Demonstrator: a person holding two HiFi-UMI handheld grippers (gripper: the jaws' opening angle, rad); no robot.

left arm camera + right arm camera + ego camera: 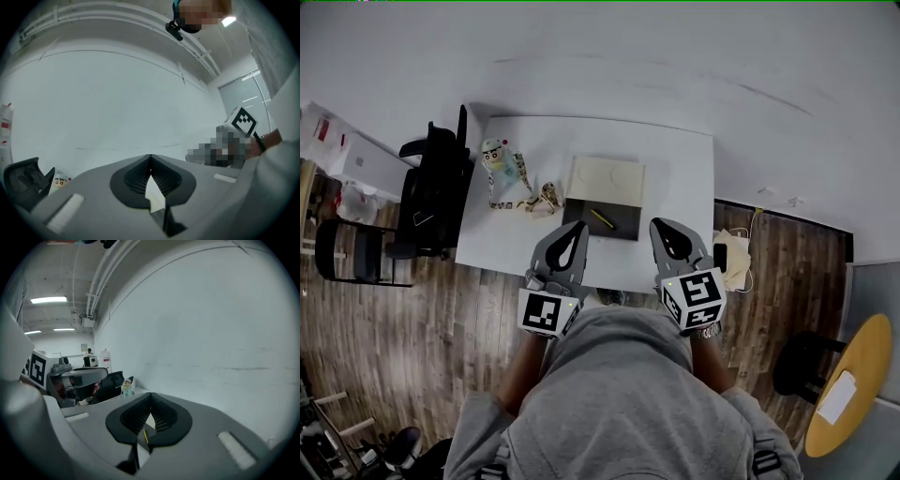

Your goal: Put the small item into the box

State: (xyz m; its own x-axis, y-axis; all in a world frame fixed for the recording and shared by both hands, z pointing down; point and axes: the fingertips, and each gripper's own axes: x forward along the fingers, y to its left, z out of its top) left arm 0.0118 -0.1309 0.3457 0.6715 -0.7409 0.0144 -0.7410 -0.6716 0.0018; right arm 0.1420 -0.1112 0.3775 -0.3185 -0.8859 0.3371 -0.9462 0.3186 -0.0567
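On the white table point(675, 169) lies an opened box, a cream half point(607, 178) behind a dark half point(619, 225). A thin yellow stick point(601, 218) rests on the dark half; it also shows through the jaw gap in the right gripper view as a yellow stick point(146, 436). My left gripper point(574, 230) hangs over the table's front edge just left of the box, jaws shut and holding nothing. My right gripper point(667, 228) hangs just right of the box, likewise shut and holding nothing. Both point up toward the white wall in their own views, left gripper point(150, 157) and right gripper point(151, 394).
A small cartoon figurine point(495, 155) stands at the table's far left, with patterned straps point(525, 199) beside it. A black office chair point(431, 192) stands left of the table. Beige paper point(736, 258) lies on the floor to the right, and a round yellow table point(853, 384) stands farther off.
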